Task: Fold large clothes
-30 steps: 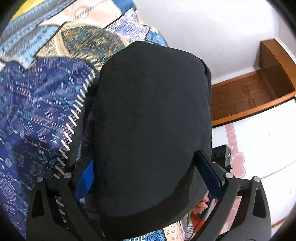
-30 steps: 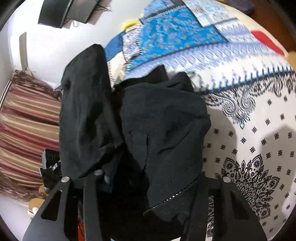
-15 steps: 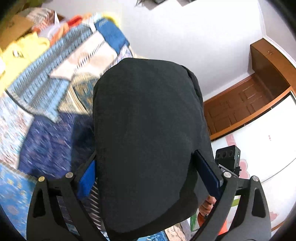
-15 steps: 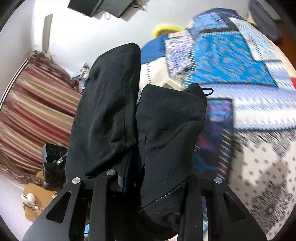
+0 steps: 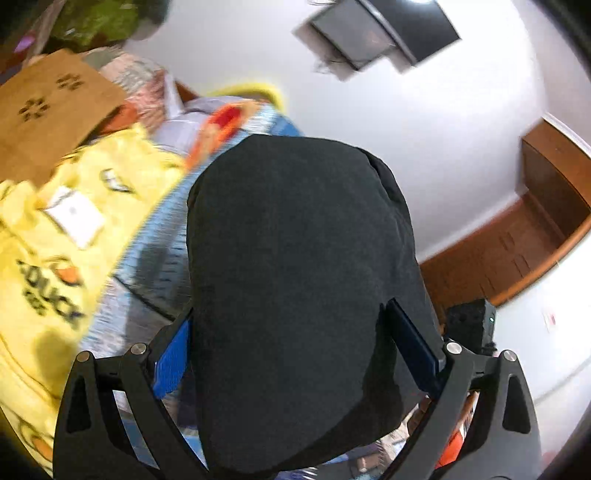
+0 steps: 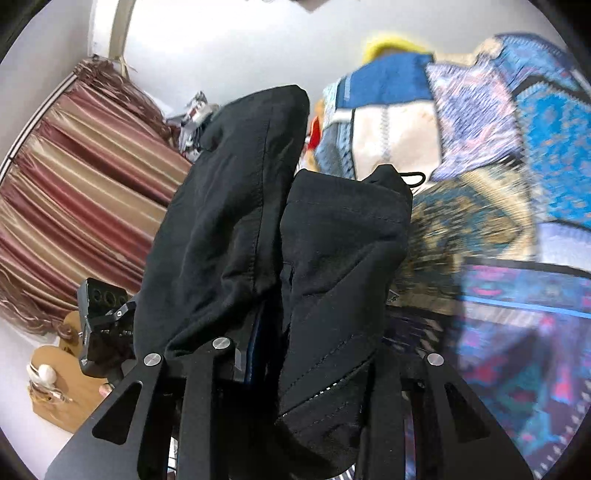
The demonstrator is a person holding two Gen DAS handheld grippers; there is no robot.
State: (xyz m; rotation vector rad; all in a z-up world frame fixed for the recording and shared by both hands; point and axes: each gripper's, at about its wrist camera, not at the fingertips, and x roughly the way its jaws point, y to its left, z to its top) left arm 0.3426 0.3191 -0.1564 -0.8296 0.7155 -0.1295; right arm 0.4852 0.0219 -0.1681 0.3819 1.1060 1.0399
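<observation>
Holding a black garment (image 5: 295,295) up off the bed, both grippers carry it w/ fabric bunched between the fingers. Left gripper (image 5: 295,354): blue pads (image 5: 171,363) stand wide apart, thick fold of cloth fills the gap and presses both pads, draping fwd over the tips. Right gripper (image 6: 295,350): jaws have just been closing, now narrow, pinching a wad of the same garment; two humps of cloth (image 6: 332,258) w/ visible seams spill over the fingers. Patchwork bedspread (image 6: 517,221) lies below, right side of right view, blurred. Yellow printed cloth (image 5: 48,258) sits far left in left view, beside a brown cardboard piece (image 5: 48,110). Striped curtain (image 6: 74,184) far left in right view. Dark wall-mounted screen (image 5: 380,33) up on the white wall.
</observation>
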